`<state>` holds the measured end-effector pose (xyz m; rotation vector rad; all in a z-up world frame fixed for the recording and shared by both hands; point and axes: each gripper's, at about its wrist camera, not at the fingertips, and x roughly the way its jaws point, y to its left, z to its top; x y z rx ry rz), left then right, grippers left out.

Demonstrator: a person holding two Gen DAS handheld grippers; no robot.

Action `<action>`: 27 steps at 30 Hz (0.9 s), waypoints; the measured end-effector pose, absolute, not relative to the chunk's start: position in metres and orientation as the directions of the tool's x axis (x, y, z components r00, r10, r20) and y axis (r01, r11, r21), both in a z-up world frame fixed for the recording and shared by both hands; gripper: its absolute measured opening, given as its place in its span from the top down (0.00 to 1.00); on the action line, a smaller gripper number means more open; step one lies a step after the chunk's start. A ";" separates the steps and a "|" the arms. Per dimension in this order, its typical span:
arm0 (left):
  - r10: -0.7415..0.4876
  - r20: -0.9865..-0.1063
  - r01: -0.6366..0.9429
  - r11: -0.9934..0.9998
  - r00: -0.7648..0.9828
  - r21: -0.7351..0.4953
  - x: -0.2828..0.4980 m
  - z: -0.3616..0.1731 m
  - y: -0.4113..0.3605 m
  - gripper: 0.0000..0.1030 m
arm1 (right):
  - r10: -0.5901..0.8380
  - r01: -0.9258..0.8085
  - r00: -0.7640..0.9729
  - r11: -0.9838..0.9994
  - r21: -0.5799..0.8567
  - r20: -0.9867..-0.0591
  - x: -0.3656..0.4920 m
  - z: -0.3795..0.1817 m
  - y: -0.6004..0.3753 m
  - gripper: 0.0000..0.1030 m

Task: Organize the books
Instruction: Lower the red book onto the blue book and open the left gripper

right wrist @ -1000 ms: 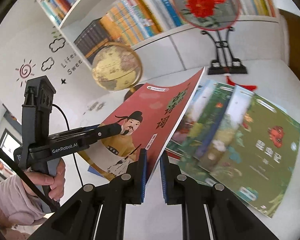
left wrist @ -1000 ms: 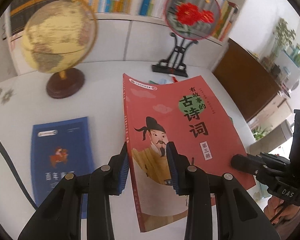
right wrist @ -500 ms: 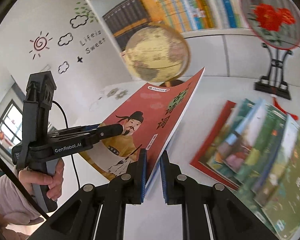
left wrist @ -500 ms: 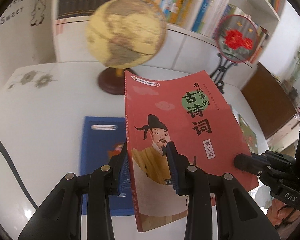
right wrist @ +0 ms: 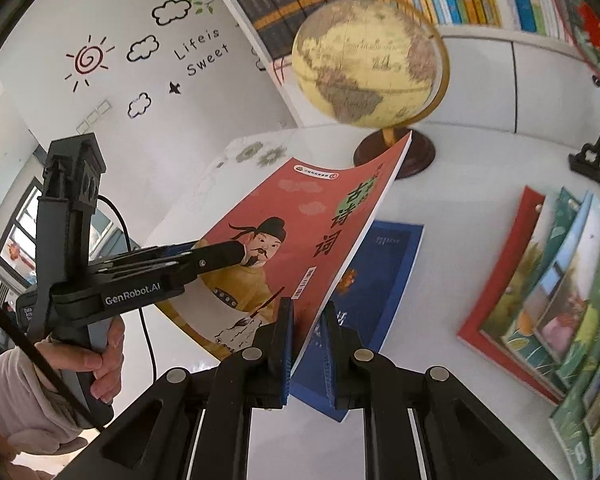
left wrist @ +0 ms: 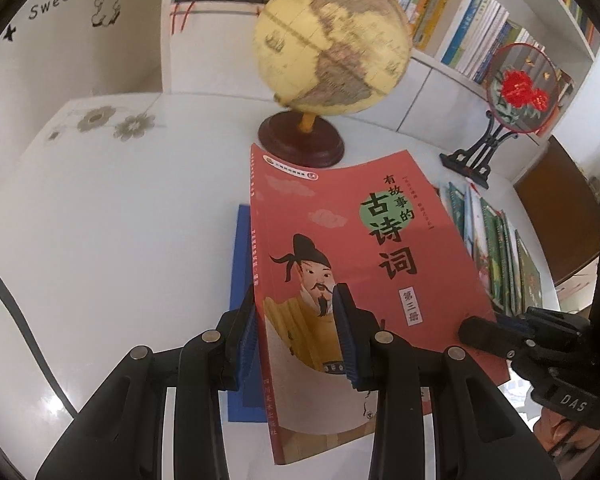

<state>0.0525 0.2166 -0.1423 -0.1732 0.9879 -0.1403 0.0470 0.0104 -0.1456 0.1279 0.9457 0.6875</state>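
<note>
Aloft over the white table (left wrist: 112,240), the red poetry book (left wrist: 364,256) hangs above a blue book (right wrist: 384,264), both grippers' jaws clamped on its near edge; its sagging far corner could clip the globe (left wrist: 332,40).

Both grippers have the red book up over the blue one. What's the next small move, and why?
Probably lower the red book flat onto the blue book. Left gripper and right gripper both clamp its near edge, it hangs tilted right above the blue cover, and the globe stands just beyond, so go down, not forward.
</note>
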 end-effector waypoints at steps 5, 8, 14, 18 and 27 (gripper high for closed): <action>-0.185 -0.847 0.030 0.980 0.498 -0.197 0.055 -0.166 0.216 0.69 | 0.575 -0.460 0.345 0.792 0.400 -0.742 0.050 -0.171 0.017 0.88; -0.180 -0.861 0.038 0.982 0.476 -0.184 0.058 -0.175 0.214 0.69 | 0.559 -0.448 0.335 0.802 0.394 -0.758 0.052 -0.180 0.020 0.88; -0.170 -0.889 0.036 0.985 0.425 -0.171 0.061 -0.197 0.218 0.69 | 0.534 -0.415 0.315 0.821 0.392 -0.785 0.060 -0.194 0.020 0.88; -0.141 -0.915 0.035 0.990 0.379 -0.139 0.060 -0.215 0.220 0.69 | 0.514 -0.384 0.283 0.834 0.395 -0.810 0.066 -0.211 0.022 0.88; -0.122 -0.921 0.013 0.992 0.369 -0.126 0.063 -0.221 0.224 0.67 | 0.503 -0.309 0.233 0.850 0.427 -0.832 0.074 -0.232 0.025 0.87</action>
